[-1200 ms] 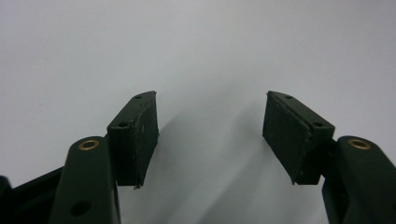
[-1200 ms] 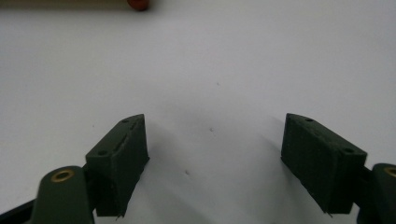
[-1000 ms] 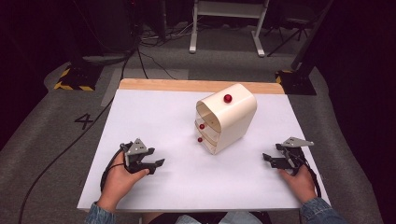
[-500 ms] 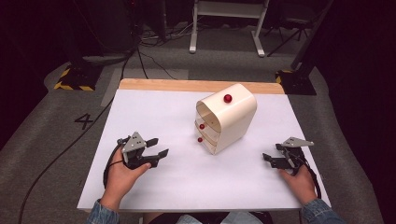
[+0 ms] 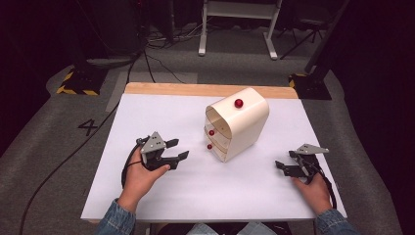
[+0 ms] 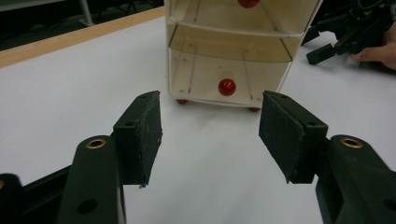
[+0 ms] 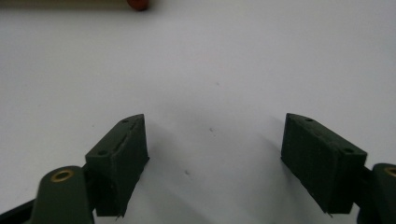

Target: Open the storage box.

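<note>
room: dark floor with cables and a metal stand (image 5: 239,24) is seen beyond the white counter (image 5: 161,112), whose far edge is bare wood.
thing in hand: a cream drawer unit (image 5: 242,122) with red knobs is set past the middle of the counter, its drawer fronts turned toward the left claw (image 5: 177,149).
step: an approach is judged to be under way; the drawer unit is not yet touched and nothing is held.
left claw: jaws are parted about halfway with nothing between them, and are held just above the counter, pointed at the drawer fronts.
unit from left claw: straight ahead and near, a strip of bare counter between; in the left gripper view the lower drawer knob (image 6: 227,87) is framed almost centrally between the pads (image 6: 144,135).
right claw: the right claw (image 5: 285,165) is rested near the counter's edge, jaws spread wide and empty, white counter seen between them.
unit from right claw: ahead and off to one side, well apart; a red foot (image 7: 138,4) is glimpsed at the top of the right gripper view.
next move: the left claw would need to be carried forward until the lower drawer knob sits between the pads, then closed on it; a level, centred line is called for, since the lower drawer knob is small.
</note>
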A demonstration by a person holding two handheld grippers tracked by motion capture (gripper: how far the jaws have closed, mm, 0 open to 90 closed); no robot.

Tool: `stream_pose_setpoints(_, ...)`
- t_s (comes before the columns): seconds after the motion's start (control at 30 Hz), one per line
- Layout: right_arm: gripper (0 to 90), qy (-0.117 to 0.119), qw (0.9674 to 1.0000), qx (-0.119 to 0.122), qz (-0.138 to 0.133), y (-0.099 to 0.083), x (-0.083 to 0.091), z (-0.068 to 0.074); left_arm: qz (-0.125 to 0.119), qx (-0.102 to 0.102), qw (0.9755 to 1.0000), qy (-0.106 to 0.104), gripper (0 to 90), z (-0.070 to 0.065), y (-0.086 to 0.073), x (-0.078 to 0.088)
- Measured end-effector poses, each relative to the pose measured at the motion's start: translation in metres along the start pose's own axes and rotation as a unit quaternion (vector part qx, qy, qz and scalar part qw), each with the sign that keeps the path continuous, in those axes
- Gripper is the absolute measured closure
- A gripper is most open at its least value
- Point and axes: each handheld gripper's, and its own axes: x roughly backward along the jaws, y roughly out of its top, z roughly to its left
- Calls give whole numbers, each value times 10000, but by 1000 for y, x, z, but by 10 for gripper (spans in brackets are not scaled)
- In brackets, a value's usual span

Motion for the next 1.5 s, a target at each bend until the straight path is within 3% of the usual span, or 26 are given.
stream_pose_setpoints(0.43,213,-38,10000,-14,11,0,0,0,60,-213,9989,-418,398,-5,16,-37)
stream_pose_setpoints(0.63,211,-63,10000,5,-2,0,0,1,63,-164,9981,-590,417,-6,16,-55)
stream_pose_setpoints(0.77,211,-73,10000,10,-4,0,0,1,9,-83,9981,-609,428,-6,11,-67)
stream_pose_setpoints(0.97,212,-95,9999,40,-16,0,0,2,106,-237,9977,-633,433,-5,5,-84)
stream_pose_setpoints(1.33,211,-98,9999,42,-16,0,0,2,180,-208,9980,-570,485,-5,-6,-97)
stream_pose_setpoints(1.5,212,-98,9999,41,-16,0,0,2,200,-206,9985,-462,621,-2,-7,-97)
